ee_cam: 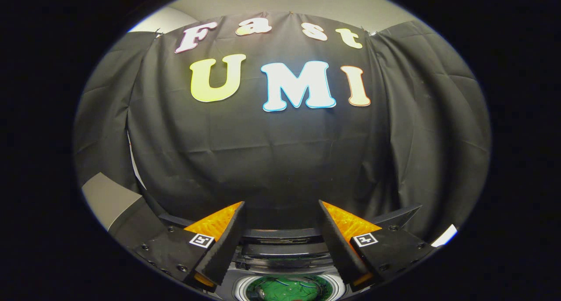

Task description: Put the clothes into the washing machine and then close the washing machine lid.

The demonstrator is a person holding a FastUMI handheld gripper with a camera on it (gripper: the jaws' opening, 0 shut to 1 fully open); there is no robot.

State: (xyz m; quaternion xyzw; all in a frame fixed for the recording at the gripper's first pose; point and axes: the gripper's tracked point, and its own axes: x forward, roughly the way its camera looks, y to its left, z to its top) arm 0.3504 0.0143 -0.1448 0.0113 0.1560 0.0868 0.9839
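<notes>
Gripper (280, 213) wide open, nothing btwn the two fingers, neither finger touching anything. Both fingers (223, 244) spread well apart, tips pointing fwd toward the black cloth wall (280, 161) of the booth. One square marker tag (201, 240) on the left finger mount, one on the right (364, 239); 2 tags total.

Washing machine (285, 248) sits low, directly below and btwn the fingers, seen from above. Its dark back panel / raised lid edge (280, 236) runs across btwn the two fingers; can't tell for sure which of the two it is, so can't say how far the lid is up. Round drum opening (289, 288) w/ a pale rim shows beneath that, at the near side, partly cut off. Inside the drum: green clothes (291, 290), w/ some lighter streaks; looks like one bundle, but count of separate pieces can't be told since only part of it shows. Clothes lie in the drum, not in the gripper.

Counts: 1 gripper, 2 fingers, 1 machine, 1 drum opening, 1 visible lump of green cloth.

Cloth wall hangs in creased panels, one wide centre panel plus a side panel each way. Pale plain wall (298, 1) above the cloth. Grey surface (107, 200) off to the left of the left finger, low down; unclear what it belongs to.
</notes>
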